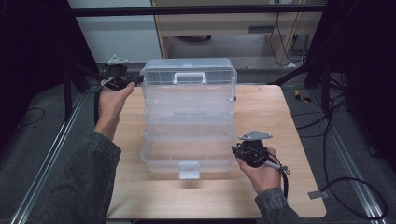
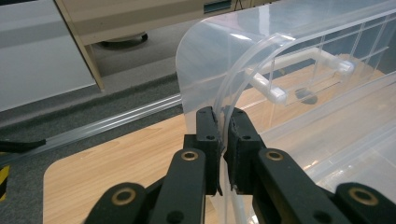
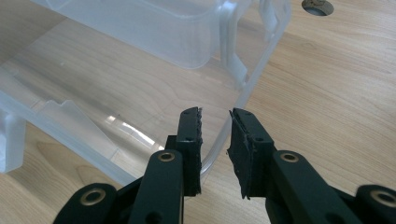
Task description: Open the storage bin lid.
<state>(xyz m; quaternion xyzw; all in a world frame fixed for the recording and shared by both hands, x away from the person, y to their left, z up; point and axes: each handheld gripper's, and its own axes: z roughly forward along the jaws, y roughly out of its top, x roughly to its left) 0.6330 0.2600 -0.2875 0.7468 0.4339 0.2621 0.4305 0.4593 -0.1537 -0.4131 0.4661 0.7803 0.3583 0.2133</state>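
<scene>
A clear plastic tiered storage box [image 1: 189, 107] stands opened out on the wooden table [image 1: 271, 112], its tiers stepped toward me. The top tier with its white handle [image 1: 189, 77] sits at the back. My left gripper [image 1: 139, 80] is at that tier's upper left corner; in the left gripper view it [image 2: 223, 116] is shut on the thin curved rim [image 2: 243, 70]. My right gripper [image 1: 235, 150] is at the bottom tray's [image 1: 187, 161] right front corner. In the right gripper view its jaws [image 3: 215, 114] straddle the tray's corner wall [image 3: 252, 79] with a visible gap, open.
A white latch [image 1: 188, 170] sticks out from the bottom tray's front. A cable hole [image 3: 317, 5] is set in the tabletop beyond the box. Metal rails [image 1: 345, 158] run along both sides of the table, with cables [image 1: 355, 186] on the floor at right.
</scene>
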